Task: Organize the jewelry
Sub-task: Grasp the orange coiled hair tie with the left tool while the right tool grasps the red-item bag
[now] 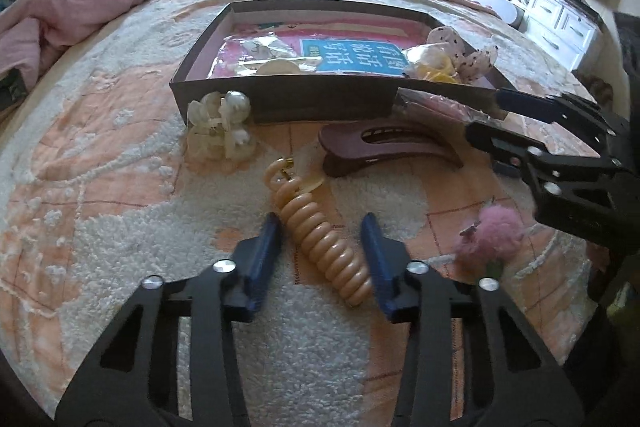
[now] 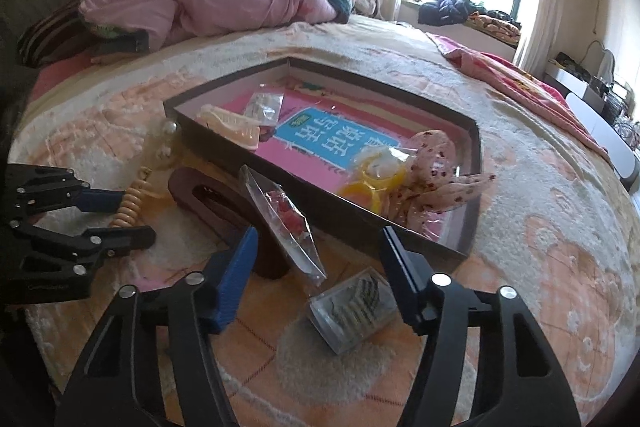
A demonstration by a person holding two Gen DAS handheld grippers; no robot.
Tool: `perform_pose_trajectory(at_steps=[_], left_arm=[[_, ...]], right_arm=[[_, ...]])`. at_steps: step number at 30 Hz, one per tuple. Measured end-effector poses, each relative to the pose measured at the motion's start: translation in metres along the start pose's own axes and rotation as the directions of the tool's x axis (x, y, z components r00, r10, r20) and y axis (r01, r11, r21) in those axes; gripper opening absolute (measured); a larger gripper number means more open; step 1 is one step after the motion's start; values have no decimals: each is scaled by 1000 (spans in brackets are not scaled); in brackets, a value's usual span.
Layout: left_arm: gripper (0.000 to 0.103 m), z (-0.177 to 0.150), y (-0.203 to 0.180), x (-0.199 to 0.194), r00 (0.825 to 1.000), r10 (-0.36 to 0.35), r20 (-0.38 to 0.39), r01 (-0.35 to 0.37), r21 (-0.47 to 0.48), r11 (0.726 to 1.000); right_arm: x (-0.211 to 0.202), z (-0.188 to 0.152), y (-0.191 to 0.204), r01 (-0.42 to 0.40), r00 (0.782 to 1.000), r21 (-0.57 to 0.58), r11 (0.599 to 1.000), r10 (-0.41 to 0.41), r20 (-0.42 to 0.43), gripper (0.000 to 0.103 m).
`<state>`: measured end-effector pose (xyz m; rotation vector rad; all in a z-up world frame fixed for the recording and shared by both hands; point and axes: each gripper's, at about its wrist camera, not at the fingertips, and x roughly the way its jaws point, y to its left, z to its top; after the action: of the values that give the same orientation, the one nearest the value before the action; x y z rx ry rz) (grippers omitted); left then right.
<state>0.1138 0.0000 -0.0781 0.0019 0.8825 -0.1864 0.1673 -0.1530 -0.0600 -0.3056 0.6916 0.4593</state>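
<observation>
A shallow dark box [image 1: 280, 101] [image 2: 352, 223] lies on the bed and holds a pink book, small packets, a yellow ring and a spotted scrunchie [image 1: 476, 61] [image 2: 436, 167]. My left gripper [image 1: 322, 227] is open, its fingers either side of a beige spiral hair tie [image 1: 320, 231] [image 2: 130, 207]. My right gripper [image 2: 316, 243] [image 1: 486, 113] is open around a clear packet with red pieces [image 2: 286, 223] [image 1: 440, 105], which leans against the box's front wall. A brown hair claw [image 1: 384, 147] [image 2: 216, 207] lies in front of the box.
A pearl hair clip [image 1: 222, 125] [image 2: 166, 143] rests by the box's corner. A pink pom-pom [image 1: 494, 237] lies right of my left gripper. A clear case of striped clips [image 2: 352, 309] lies under my right gripper. A crumpled pink quilt [image 2: 208, 7] is at the bed's far side.
</observation>
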Motion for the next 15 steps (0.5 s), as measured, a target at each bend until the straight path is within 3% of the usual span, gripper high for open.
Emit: perform_pose_trajectory(at_steps=[3,5,15], left_arm=[[28,0,2,0,1000,-5,-1,5,-7,1000],[19,1,4,-1,1000,7,3,-7,-11,1000],[11,3,9,-5,1000,-6,8,7,-31,1000]], right_arm=[[8,3,2,-10,1000,-15,1000,9,-14,52],[11,3,3,-15,1000,-23,1000,14,-23,49],[16,2,6,-82,996,-8,997,81,-27,23]])
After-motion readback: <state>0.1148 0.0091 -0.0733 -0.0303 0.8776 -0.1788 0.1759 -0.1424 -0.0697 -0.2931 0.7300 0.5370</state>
